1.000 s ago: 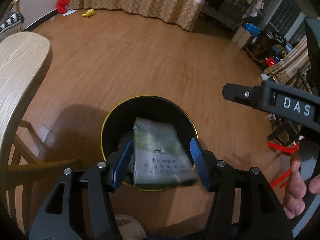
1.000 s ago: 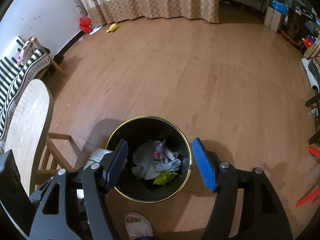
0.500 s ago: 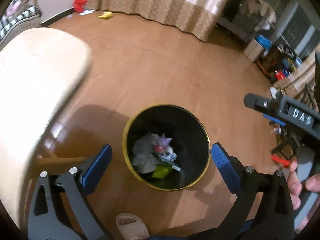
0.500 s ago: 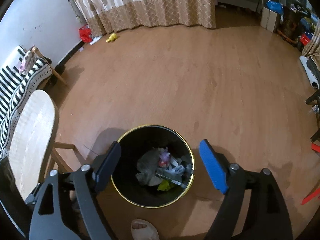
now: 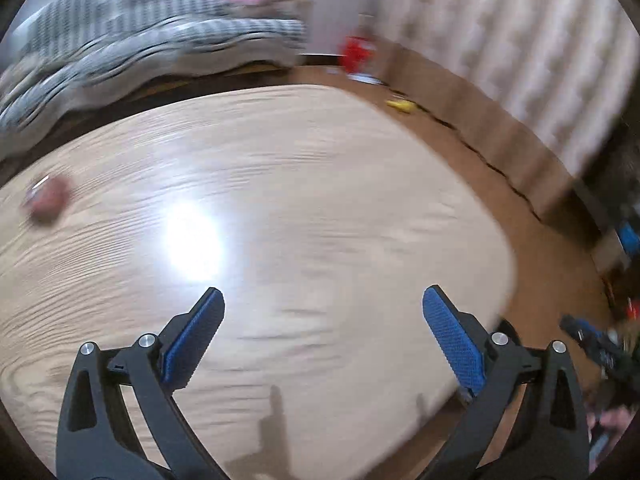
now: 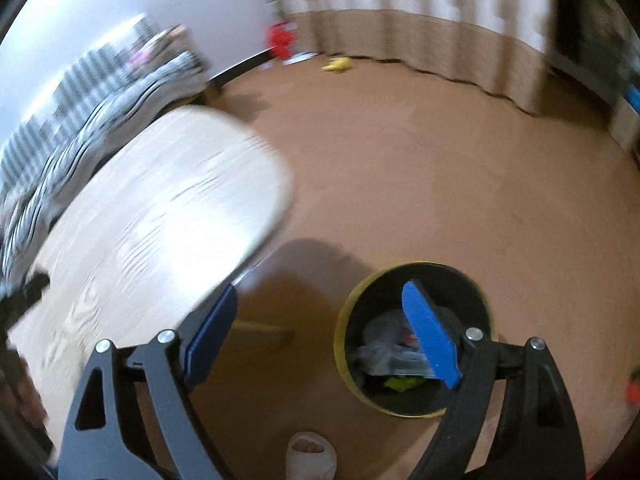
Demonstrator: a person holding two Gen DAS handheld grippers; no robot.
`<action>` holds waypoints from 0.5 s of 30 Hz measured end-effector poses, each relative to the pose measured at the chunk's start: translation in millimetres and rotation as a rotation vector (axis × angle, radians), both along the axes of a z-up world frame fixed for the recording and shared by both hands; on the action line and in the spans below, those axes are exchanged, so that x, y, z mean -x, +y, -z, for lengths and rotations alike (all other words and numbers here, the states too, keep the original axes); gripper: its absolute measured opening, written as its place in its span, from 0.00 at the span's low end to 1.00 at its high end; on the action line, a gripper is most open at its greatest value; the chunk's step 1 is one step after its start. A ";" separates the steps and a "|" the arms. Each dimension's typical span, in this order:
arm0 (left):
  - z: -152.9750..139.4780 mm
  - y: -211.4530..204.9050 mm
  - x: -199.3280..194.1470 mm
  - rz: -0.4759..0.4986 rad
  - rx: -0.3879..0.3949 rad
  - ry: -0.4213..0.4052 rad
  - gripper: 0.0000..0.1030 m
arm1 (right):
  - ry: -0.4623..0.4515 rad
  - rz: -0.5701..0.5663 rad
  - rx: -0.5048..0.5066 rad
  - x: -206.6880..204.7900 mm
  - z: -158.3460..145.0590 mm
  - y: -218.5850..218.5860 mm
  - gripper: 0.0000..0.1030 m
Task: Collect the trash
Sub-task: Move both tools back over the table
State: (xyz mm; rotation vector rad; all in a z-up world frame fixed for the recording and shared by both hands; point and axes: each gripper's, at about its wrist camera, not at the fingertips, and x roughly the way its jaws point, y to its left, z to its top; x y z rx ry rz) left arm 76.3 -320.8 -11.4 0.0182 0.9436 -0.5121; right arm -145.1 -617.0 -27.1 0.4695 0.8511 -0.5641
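Left gripper: your left gripper [image 5: 322, 332] hangs above the pale wood-grain surface [image 5: 304, 184]; its jaws have just been opening, stand wide apart, nothing between the 2 blue pads.
Right gripper: your right gripper [image 6: 320, 332] points down at the brown wooden floor [image 6: 420, 168]; its jaws have just been opening, stand apart and empty, left pad in front of the surface's edge, right pad in front of the bin's mouth.
Bin: the round black bin with a yellow rim [image 6: 344, 320] stands on the floor, near the surface's rounded corner, by your foot in a pale slipper [image 6: 310, 456].
Trash in bin: crumpled grey, white and yellow-green scraps [image 6: 384, 356] lie at the bottom; single pieces too blurred to tell.
Trash on surface: 1 small reddish-brown lump [image 5: 46, 200] sits on the surface, far left in the left wrist view, well apart from the left gripper; blurred, kind unclear.
Floor items: a small yellow object [image 6: 338, 65] and a red object [image 6: 282, 40] lie by the beige patterned curtain [image 6: 420, 20].
Background: black-and-white striped fabric [image 5: 152, 52] beyond the surface.
Picture quality: both views motion-blurred.
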 end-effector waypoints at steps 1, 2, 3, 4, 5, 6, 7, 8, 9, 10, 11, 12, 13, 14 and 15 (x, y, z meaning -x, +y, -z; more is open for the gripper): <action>1.0 14.4 -6.2 -0.031 0.001 0.007 0.94 | -0.001 -0.039 0.005 -11.6 0.3 12.2 0.79; 2.9 42.4 -16.4 -0.089 0.006 0.016 0.94 | 0.001 -0.078 0.010 -24.0 1.0 25.0 0.79; 3.7 62.9 -23.0 -0.128 0.010 0.020 0.94 | 0.009 -0.129 0.013 -39.9 2.2 41.7 0.79; 3.3 82.7 -28.9 -0.164 0.011 0.022 0.94 | 0.009 -0.172 0.015 -53.4 1.9 57.0 0.79; 3.6 106.3 -35.5 -0.207 0.009 0.023 0.94 | 0.004 -0.210 0.020 -65.3 1.4 71.7 0.80; 4.5 122.9 -39.2 -0.235 0.008 0.023 0.94 | -0.002 -0.256 0.029 -80.3 1.4 90.6 0.80; 5.9 141.3 -42.7 -0.260 0.006 0.022 0.94 | -0.002 -0.297 0.035 -93.9 2.4 108.0 0.80; 7.9 161.0 -46.2 -0.289 -0.001 0.023 0.94 | 0.005 -0.335 0.038 -107.0 4.6 124.1 0.80; 10.4 178.3 -48.0 -0.311 0.000 0.024 0.94 | 0.016 -0.383 0.038 -123.4 7.0 144.0 0.80; 13.8 198.7 -51.2 -0.338 0.000 0.026 0.94 | 0.026 -0.426 0.038 -137.7 8.2 161.5 0.80; 16.7 213.6 -54.4 -0.358 -0.003 0.030 0.94 | 0.032 -0.474 0.042 -152.1 8.2 181.8 0.80; 20.0 229.0 -56.7 -0.371 -0.003 0.033 0.94 | 0.033 -0.536 0.051 -169.2 7.8 205.9 0.80; 24.7 242.3 -58.9 -0.386 -0.006 0.038 0.94 | 0.032 -0.584 0.059 -180.6 7.6 223.7 0.80; 29.7 257.1 -62.8 -0.405 -0.014 0.047 0.94 | 0.030 -0.631 0.067 -192.6 8.3 242.7 0.80; 32.4 266.1 -65.3 -0.419 -0.018 0.051 0.94 | 0.031 -0.698 0.080 -209.9 10.5 268.0 0.80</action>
